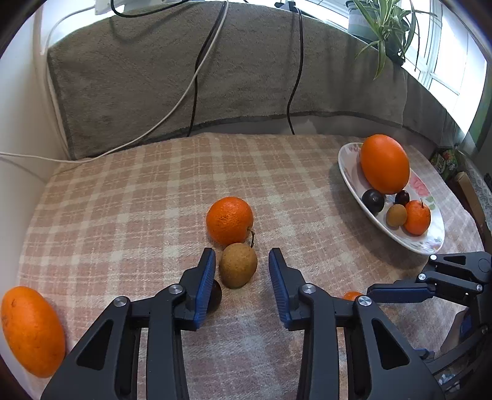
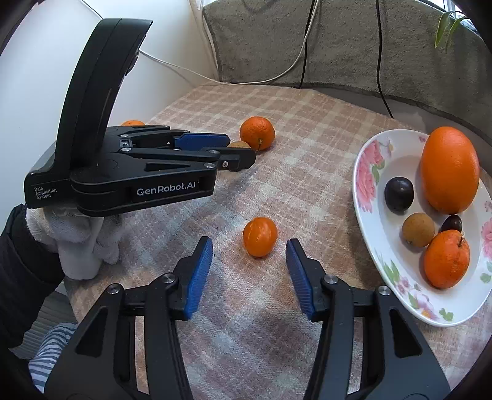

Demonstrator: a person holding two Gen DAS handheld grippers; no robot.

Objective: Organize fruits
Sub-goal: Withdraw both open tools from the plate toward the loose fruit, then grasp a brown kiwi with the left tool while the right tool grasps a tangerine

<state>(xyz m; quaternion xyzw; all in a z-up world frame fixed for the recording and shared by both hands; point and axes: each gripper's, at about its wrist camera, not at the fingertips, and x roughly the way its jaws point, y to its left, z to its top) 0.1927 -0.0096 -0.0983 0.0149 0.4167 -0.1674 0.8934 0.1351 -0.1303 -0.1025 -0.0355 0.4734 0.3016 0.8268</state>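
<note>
My left gripper (image 1: 242, 253) stands open around a small brown fruit (image 1: 238, 269) on the checked cloth, with a gap at each pad. A mandarin (image 1: 229, 220) lies just beyond it, and a dark fruit (image 1: 217, 296) is half hidden behind the left finger. In the right wrist view my right gripper (image 2: 249, 241) is open, its tips level with a small orange fruit (image 2: 259, 236) that neither pad touches. A flowered plate (image 2: 358, 184) on the right holds a large orange (image 2: 449, 169), two dark plums, a brown fruit and a mandarin.
Another orange (image 1: 30, 332) rests at the cloth's left edge by the white wall. A grey towel (image 1: 184, 77) with cables over it hangs behind the table, and a potted plant (image 1: 384, 27) stands on the sill. A gloved hand (image 2: 77, 243) holds the left gripper.
</note>
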